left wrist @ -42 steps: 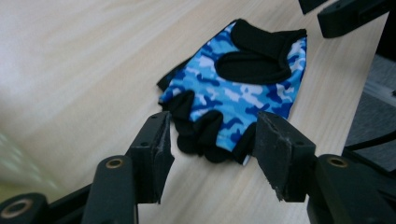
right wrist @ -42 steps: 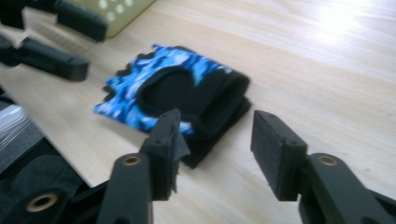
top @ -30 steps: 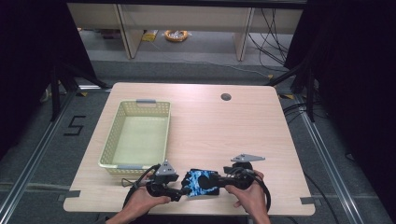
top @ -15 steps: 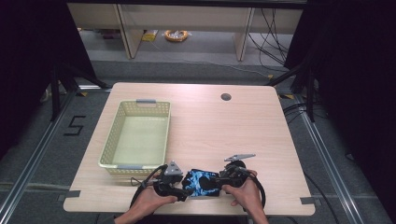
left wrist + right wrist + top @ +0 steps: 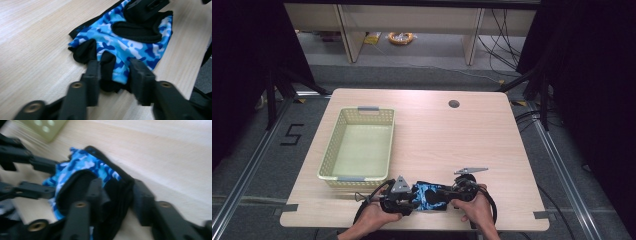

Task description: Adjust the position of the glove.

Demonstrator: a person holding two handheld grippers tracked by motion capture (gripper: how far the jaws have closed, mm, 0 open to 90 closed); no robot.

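Observation:
A blue camouflage fingerless glove point(image 5: 427, 194) with black trim lies on the wooden table point(image 5: 452, 145) near its front edge. My left gripper point(image 5: 414, 197) comes at it from the left. Its jaws have just been closing, and in the left gripper view the left gripper point(image 5: 115, 77) pinches a finger stub and the blue fabric of the glove point(image 5: 130, 50). My right gripper point(image 5: 443, 194) meets the glove from the right. Its jaws have also just been closing, and the right gripper point(image 5: 118, 195) squeezes the bunched black cuff of the glove point(image 5: 82, 167).
A pale green plastic basket point(image 5: 329, 150) stands on the left half of the table, just behind my left hand. A dark round hole point(image 5: 454, 104) sits near the table's far edge. The table's front edge runs close under both hands.
Both pairs of jaws have drawn in onto the glove's two ends. The hands have stayed at the front edge, and the right one sank slightly.

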